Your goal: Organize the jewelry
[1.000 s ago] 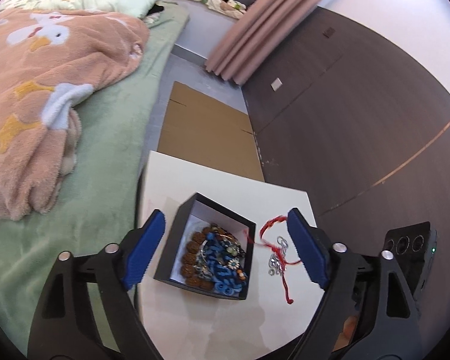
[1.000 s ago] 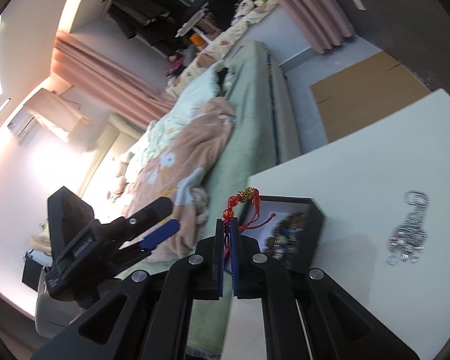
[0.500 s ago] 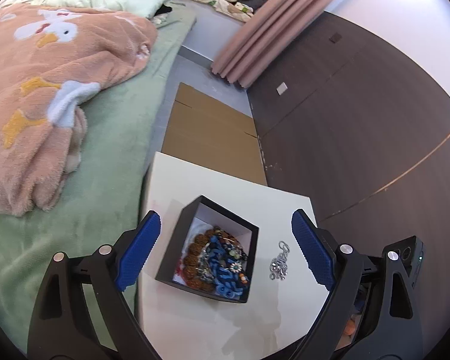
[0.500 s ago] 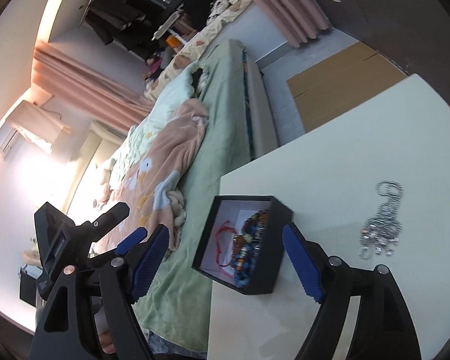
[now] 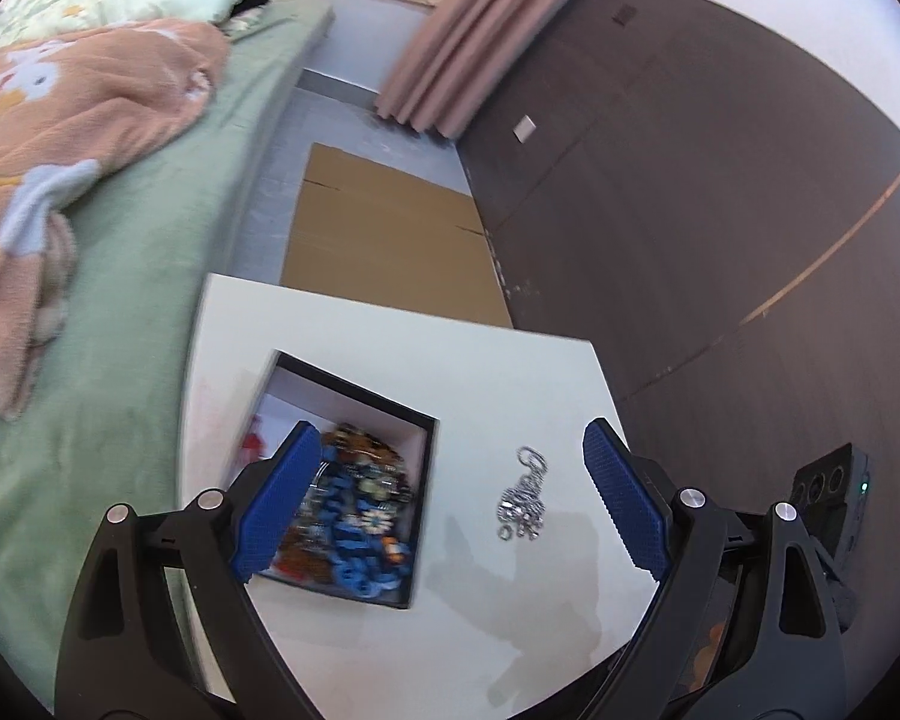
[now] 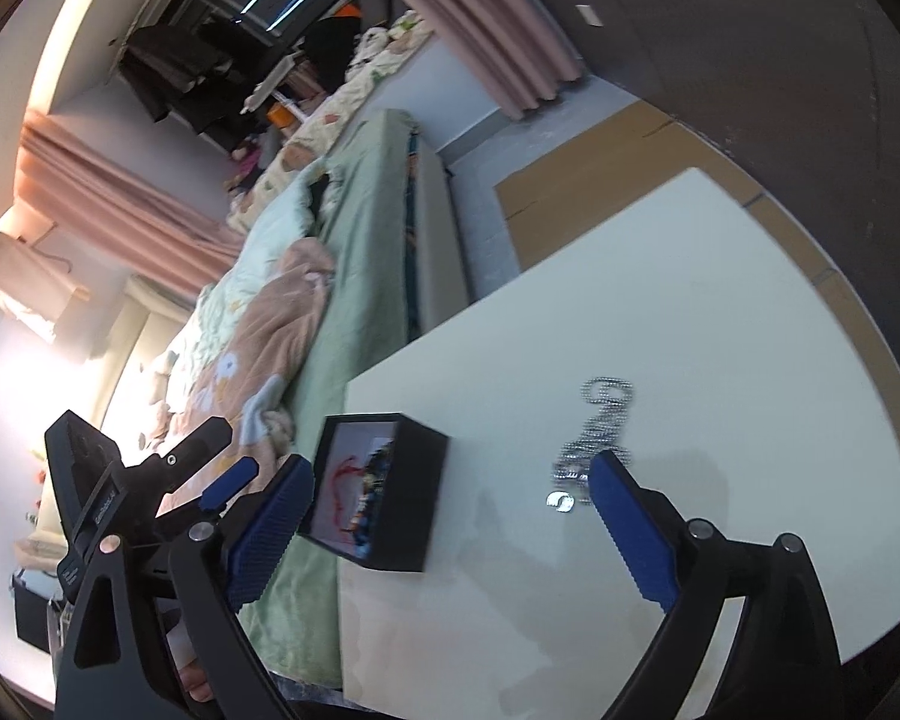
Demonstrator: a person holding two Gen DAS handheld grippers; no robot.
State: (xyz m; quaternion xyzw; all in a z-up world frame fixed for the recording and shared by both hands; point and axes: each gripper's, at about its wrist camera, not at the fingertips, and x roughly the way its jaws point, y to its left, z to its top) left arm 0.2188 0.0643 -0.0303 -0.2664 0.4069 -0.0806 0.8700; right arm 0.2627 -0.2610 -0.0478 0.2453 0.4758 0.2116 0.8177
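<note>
On the white table (image 5: 450,360) stands a black box (image 5: 417,516) with a white lining. It holds brown beads, blue bracelets (image 5: 354,540) and a red cord (image 6: 345,471). A silver chain (image 5: 525,495) lies loose on the table to the right of the box. My left gripper (image 5: 450,426) is open above the box's right side and the chain, holding nothing. My right gripper (image 6: 450,459) hangs over the table near the box (image 6: 411,498). Its jaws are opening with nothing gripped, and the silver chain (image 6: 594,438) lies just beyond its right finger.
A bed with a green sheet (image 5: 120,300) and a pink blanket (image 5: 60,120) borders the table's left side. Flat cardboard (image 5: 384,246) lies on the floor beyond the table. A dark panelled wall (image 5: 690,210) and a pink curtain (image 5: 468,42) stand at the right.
My right gripper was shut on the red cord above the box; it has opened and the cord now lies in the box. Both grippers have shifted right, toward the silver chain.
</note>
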